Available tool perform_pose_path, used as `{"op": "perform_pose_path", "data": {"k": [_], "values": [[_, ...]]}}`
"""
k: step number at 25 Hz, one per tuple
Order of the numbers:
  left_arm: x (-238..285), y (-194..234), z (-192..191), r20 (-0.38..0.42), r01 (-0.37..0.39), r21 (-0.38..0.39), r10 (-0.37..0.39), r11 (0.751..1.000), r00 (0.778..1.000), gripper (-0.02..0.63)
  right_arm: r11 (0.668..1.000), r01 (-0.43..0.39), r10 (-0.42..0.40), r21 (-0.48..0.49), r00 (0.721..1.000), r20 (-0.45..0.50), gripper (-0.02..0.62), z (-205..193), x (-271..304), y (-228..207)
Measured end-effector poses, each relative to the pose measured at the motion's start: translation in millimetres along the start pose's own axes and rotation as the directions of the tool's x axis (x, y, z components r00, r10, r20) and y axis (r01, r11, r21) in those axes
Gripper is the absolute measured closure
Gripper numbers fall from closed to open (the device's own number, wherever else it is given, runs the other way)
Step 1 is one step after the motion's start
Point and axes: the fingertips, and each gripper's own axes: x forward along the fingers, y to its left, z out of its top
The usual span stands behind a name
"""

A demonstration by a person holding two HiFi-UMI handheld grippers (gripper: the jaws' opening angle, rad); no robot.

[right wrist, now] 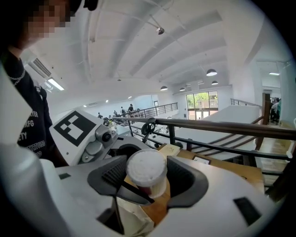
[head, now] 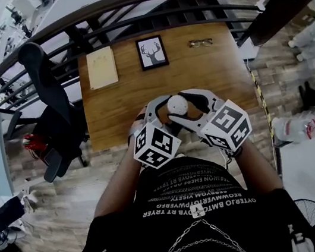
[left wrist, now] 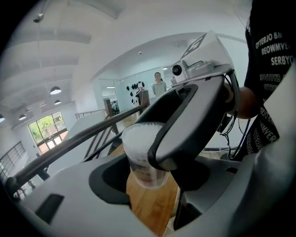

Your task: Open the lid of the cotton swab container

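Now the cotton swab container [left wrist: 147, 173] hangs over the wooden table's [head: 140, 95] 6 o'clock edge. The left gripper [left wrist: 157, 180] pinches its clear body from 7 o'clock, and the right gripper [right wrist: 148, 178] clamps the white lid [right wrist: 146, 167] from 4 o'clock. The lid probably needs pulling free next.

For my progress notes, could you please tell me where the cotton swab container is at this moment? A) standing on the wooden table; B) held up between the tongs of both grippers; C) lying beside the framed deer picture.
B: the cotton swab container sits between the tongs of the left gripper and the right gripper, raised off the wooden table, with its lid on.
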Motion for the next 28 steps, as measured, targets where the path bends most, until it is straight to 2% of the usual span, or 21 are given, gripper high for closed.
{"op": "perform_pose_path", "data": {"k": [5,10,15,18,20,23,25,28], "values": [[-5,0,1,0.076,-0.022,-0.009,0.023,1.000,0.997,0.324,0.999,-0.017,0.016,0.045,1.000,0.006,0.319,1,0,2],[-11,-1,-2,0.121,-0.021,-0.050,0.027,0.999,0.992,0.327,0.986,-0.059,0.055,0.158,0.998,0.027,0.321,1,1,4],[-9,0,-11,0.107,-0.032,-0.062,0.038,0.998,0.993,0.339,0.969,-0.055,0.044,0.242,0.998,0.053,0.324,-6,5,2],[-10,0,-13,0.096,-0.013,-0.080,0.021,0.997,0.995,0.342,0.982,-0.062,0.048,0.177,0.995,0.084,0.316,-4,4,7],[-12,1,-11,0.097,-0.001,-0.112,0.012,0.994,0.995,0.342,0.998,-0.025,0.020,0.060,0.997,0.075,0.316,-2,4,10],[-15,1,-12,0.086,-0.007,-0.121,0.018,0.993,0.996,0.342,0.996,0.026,-0.022,-0.081,0.998,0.053,0.316,-3,5,13],[-17,2,-12,0.082,-0.013,-0.118,0.023,0.993,0.996,0.341,0.995,0.030,-0.023,-0.094,0.997,0.068,0.318,-1,5,15],[-20,4,-12,0.090,-0.026,-0.114,0.036,0.993,0.995,0.337,0.998,0.016,-0.011,-0.055,0.996,0.093,0.325,2,5,15]]}}
